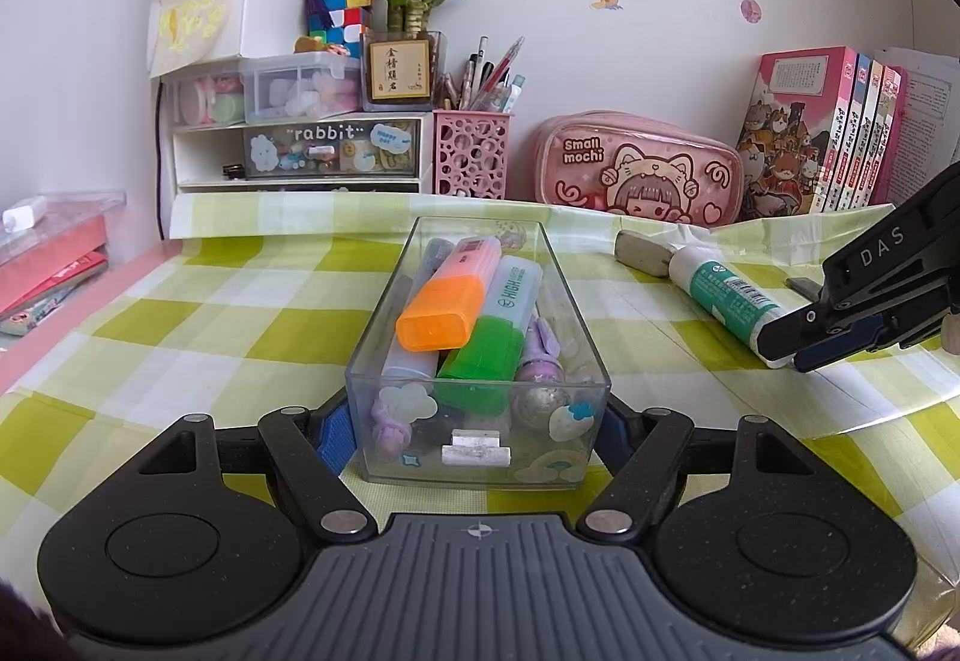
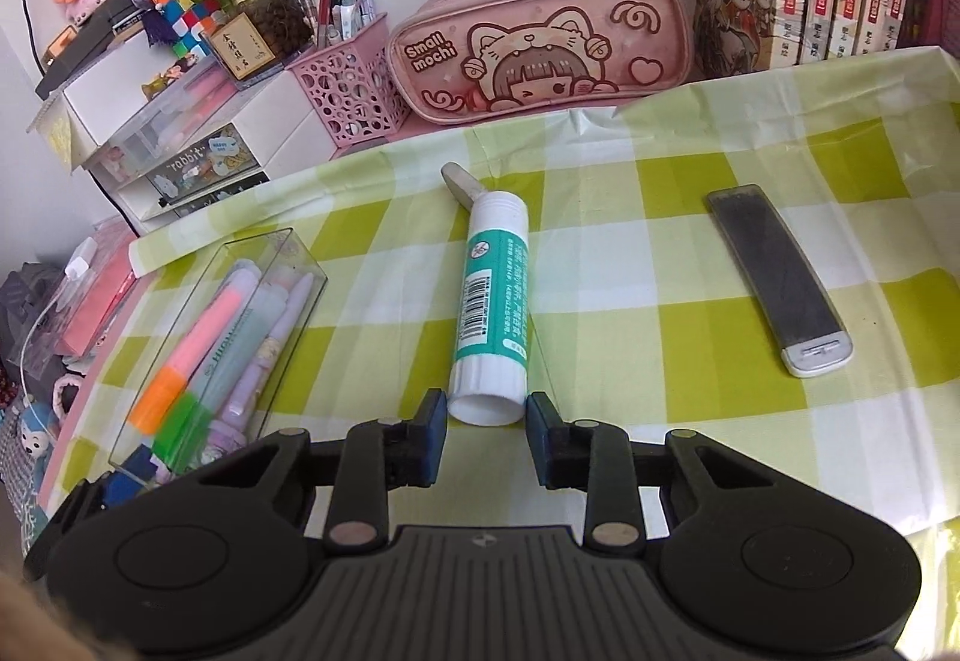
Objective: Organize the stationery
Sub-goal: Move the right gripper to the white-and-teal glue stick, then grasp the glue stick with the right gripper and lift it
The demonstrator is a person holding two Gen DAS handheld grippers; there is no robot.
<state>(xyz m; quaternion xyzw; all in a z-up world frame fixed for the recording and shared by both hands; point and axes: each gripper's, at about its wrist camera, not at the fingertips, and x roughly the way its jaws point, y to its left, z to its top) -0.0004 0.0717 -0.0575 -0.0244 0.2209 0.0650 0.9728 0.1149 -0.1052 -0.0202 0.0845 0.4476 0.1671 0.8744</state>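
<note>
The glue stick (image 2: 493,301) lies just right of the clear box (image 1: 480,355). Its near end sits between the right gripper (image 2: 486,442) pads, which stand apart from it, not yet gripping. The left gripper (image 1: 477,436) clamps the box. The stick looks light, rigid and smooth; take it across the barrel. "HIGH" shows on a highlighter (image 1: 501,322) in the box.

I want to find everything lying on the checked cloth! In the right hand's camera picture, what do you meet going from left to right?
Clear box of highlighters → glue stick, its near end between the right gripper's open fingers → flat dark case with a white end.
</note>
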